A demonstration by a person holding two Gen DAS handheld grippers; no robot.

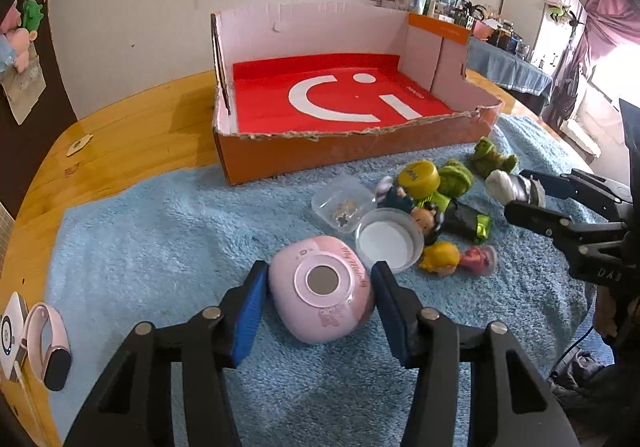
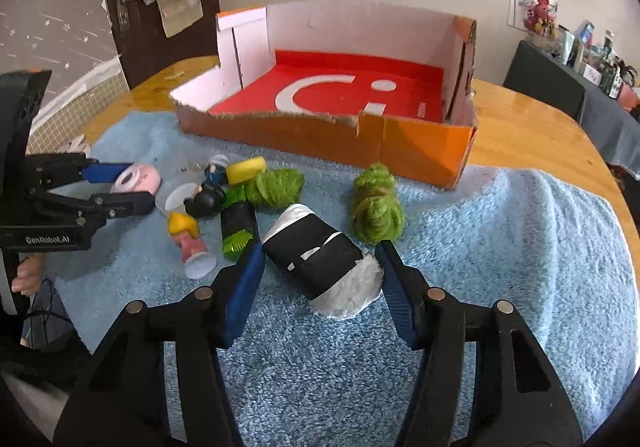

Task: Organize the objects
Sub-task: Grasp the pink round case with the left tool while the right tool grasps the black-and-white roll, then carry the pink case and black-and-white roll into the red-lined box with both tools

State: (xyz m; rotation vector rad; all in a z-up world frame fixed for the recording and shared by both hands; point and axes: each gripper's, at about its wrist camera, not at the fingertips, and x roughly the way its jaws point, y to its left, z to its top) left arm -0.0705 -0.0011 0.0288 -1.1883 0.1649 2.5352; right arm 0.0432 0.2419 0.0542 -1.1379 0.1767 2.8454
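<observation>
The left gripper [image 1: 318, 305] has its blue pads on either side of a pink rounded case [image 1: 322, 289] lying on the blue fleece mat [image 1: 160, 247]; the pads sit at the case's flanks, and whether they press it or only bracket it cannot be told. The right gripper [image 2: 320, 279] likewise straddles a black-and-white wrapped roll [image 2: 320, 259], lying slantwise on the mat, with the pads just beside its ends and actual contact unclear.

Between the two tools, the clutter bunches together: a clear lidded cup [image 1: 340, 203], a white round lid [image 1: 386, 239], a yellow cap [image 1: 418, 175], small figurines [image 1: 440, 259] and green fuzzy bundles [image 2: 376, 207].

The orange cardboard box [image 1: 320, 155] stands at the far edge of the mat, its red floor bare, its near wall torn low and ragged, and its far and side walls tall. Left of the case, the mat lies open out to the wooden tabletop [image 1: 120, 127]. A smartwatch [image 1: 48, 343] rests at the table's near-left rim. Right of the roll, the mat is also open, rumpling upward toward the table's right edge.
</observation>
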